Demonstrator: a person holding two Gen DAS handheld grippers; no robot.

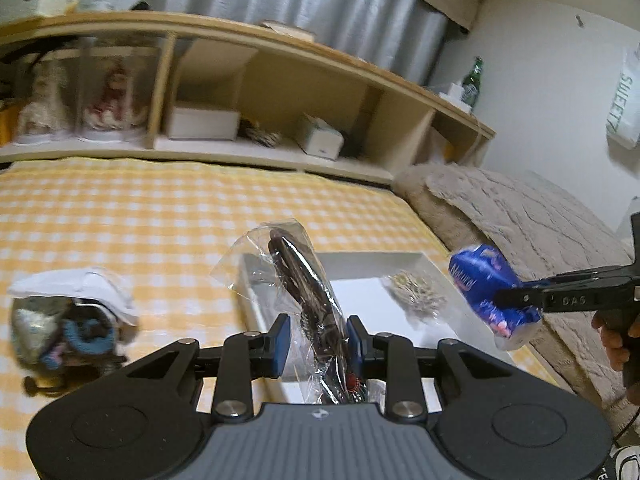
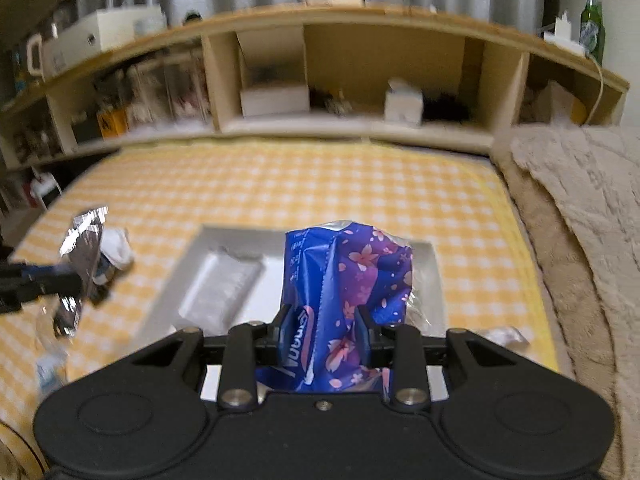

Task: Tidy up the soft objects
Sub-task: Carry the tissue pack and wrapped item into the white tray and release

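Note:
My left gripper (image 1: pixel 318 340) is shut on a clear plastic bag (image 1: pixel 296 276) with a dark brown item inside, held above the left part of a white tray (image 1: pixel 416 258). My right gripper (image 2: pixel 322 332) is shut on a blue tissue pack (image 2: pixel 346 280) with pink flowers, held above the tray (image 2: pixel 434 264). The pack also shows in the left wrist view (image 1: pixel 488 284), at the tray's right edge. The left gripper with its bag shows in the right wrist view (image 2: pixel 76 272) at the left. A small wrapped item (image 1: pixel 416 294) and a clear packet (image 2: pixel 220 288) lie in the tray.
The tray sits on a yellow checked bed cover (image 1: pixel 140 216). A pile of soft things under a white cloth (image 1: pixel 68 320) lies at the left. A beige fleece blanket (image 1: pixel 520 216) is at the right. A wooden shelf unit (image 1: pixel 280 92) stands behind.

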